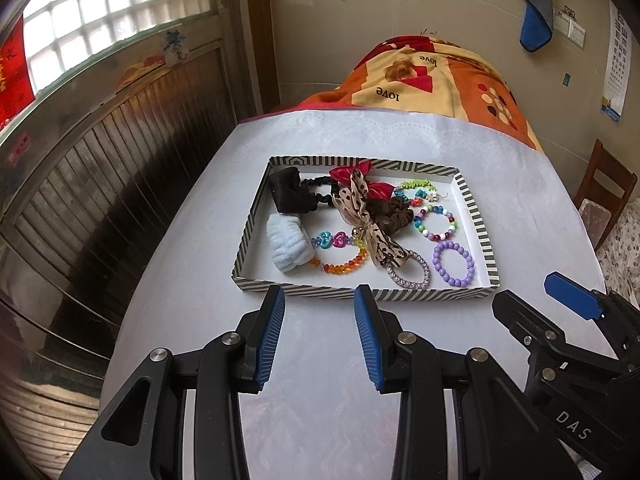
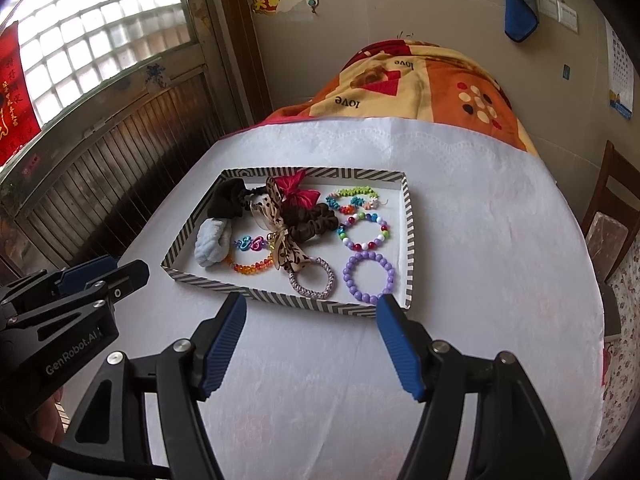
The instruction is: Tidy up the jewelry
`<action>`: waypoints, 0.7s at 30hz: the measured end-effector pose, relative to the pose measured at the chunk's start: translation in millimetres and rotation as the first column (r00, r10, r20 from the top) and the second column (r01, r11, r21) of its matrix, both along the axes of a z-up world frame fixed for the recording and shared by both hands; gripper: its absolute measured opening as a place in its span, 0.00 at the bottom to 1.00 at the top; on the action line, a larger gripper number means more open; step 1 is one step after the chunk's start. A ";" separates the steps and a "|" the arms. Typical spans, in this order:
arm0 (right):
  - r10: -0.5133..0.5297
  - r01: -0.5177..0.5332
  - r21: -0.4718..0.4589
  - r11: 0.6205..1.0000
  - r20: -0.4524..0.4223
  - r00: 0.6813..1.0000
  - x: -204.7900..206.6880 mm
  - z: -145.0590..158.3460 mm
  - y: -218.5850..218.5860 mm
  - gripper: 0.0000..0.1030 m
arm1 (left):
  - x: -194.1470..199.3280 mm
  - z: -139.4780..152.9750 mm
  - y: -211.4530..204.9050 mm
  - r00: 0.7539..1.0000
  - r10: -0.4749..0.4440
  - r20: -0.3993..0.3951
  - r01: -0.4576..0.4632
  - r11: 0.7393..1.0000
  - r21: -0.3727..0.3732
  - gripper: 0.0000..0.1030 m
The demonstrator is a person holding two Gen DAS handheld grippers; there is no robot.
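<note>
**Two spread grippers hover before a tray of jewelry on a white table**

A table [image 1: 400, 144] covered with a white, faintly embossed cloth fills both views. Behind it lies an orange, red and cream blanket [image 1: 432, 76] printed with the word "love". To the left stands a dark wood-slatted wall under a window [image 2: 100, 32] of glass blocks, with red paper hangings beside it. On the beige back wall hang a blue and grey cloth [image 1: 534, 12], a small hook and a calendar. A wooden chair [image 2: 612, 216] stands at the right edge.

A shallow striped tray [image 1: 478, 216] sits near the middle of the table. Inside it, at the near right, lies a purple bead bracelet [image 1: 454, 263], with a silver-lilac woven bracelet [image 1: 412, 272] just beside it. Behind them lie a bracelet of mixed coloured beads [image 1: 436, 224] and a green and turquoise one. In the centre, a leopard-print ribbon bow [image 1: 360, 216] lies over a brown scrunchie and a red bow. At the left are a pale blue fluffy band [image 1: 290, 246], a black hair tie and an orange bead bracelet [image 1: 340, 266] with heart charms.

The left gripper [image 1: 320, 300] hovers just short of the tray's near rim, fingers apart and holding nothing. The right gripper [image 2: 312, 306] does the same, spread wider, near the purple bracelet.

The tangled central pile hides where one piece ends and another begins. Each gripper's body is cut off by the lower frame edge.
</note>
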State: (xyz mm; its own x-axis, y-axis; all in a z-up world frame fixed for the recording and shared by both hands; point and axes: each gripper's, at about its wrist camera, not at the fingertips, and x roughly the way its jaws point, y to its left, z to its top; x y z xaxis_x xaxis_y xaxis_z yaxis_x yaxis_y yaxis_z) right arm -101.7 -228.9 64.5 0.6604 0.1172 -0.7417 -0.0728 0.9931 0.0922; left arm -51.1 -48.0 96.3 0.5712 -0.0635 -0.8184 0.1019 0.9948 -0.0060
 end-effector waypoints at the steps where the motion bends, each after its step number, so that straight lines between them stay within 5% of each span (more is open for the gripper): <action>1: 0.000 0.000 0.000 1.000 -0.001 1.000 0.5 -0.5 -0.1 0.69 | -0.9 0.1 0.2 1.000 -0.001 0.000 0.001 1.000 -0.002 0.15; 21: 0.000 0.000 0.006 1.000 -0.017 1.000 9.3 -7.3 3.3 0.69 | 4.9 -6.3 1.0 1.000 -0.013 -0.013 0.013 1.000 0.002 0.15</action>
State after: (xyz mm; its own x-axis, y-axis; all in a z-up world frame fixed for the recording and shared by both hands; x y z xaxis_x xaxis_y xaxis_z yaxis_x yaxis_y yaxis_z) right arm -92.3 -225.6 57.2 0.6474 0.1217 -0.7524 -0.0709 0.9925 0.0995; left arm -46.2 -47.1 90.1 0.5595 -0.0692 -0.8259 0.1146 0.9934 -0.0056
